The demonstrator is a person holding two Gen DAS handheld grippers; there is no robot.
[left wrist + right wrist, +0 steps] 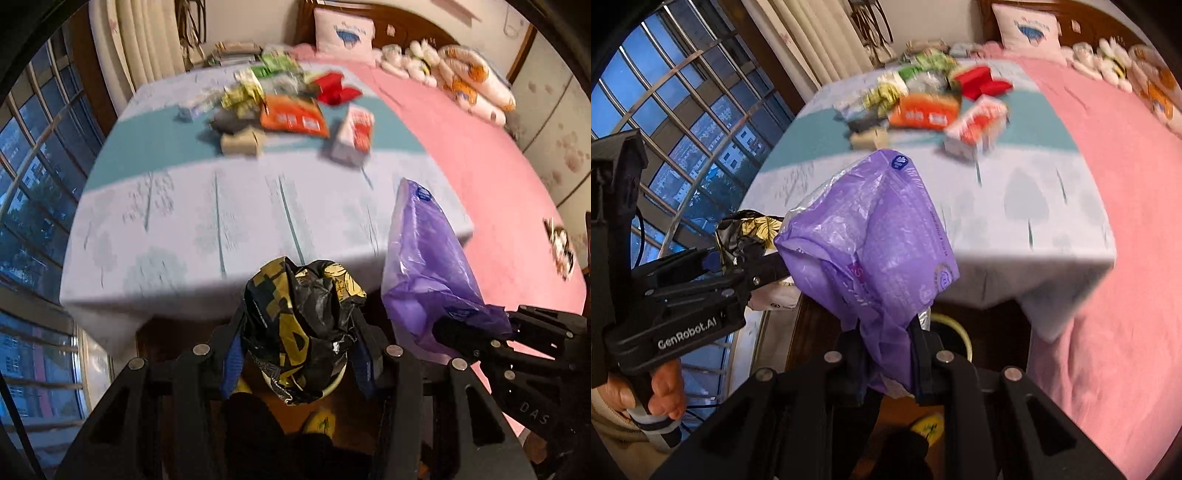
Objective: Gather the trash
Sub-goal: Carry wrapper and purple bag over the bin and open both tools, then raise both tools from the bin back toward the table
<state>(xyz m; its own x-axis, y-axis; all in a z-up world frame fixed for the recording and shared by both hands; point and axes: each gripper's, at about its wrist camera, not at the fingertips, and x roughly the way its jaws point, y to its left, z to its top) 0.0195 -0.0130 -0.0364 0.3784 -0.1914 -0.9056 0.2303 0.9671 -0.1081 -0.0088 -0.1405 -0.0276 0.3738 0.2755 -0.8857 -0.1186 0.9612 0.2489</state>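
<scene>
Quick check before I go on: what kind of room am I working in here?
Most likely a bedroom. A bed with a pink sheet fills the view, with a pillow against a wooden headboard and soft toys beside it. A barred window with curtains sits to one side.

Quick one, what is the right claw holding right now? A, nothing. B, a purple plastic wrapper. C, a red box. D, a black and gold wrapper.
B: the right claw is shut on the purple wrapper, which sticks up between its fingers; the black and gold wrapper sits in the left claw.
</scene>
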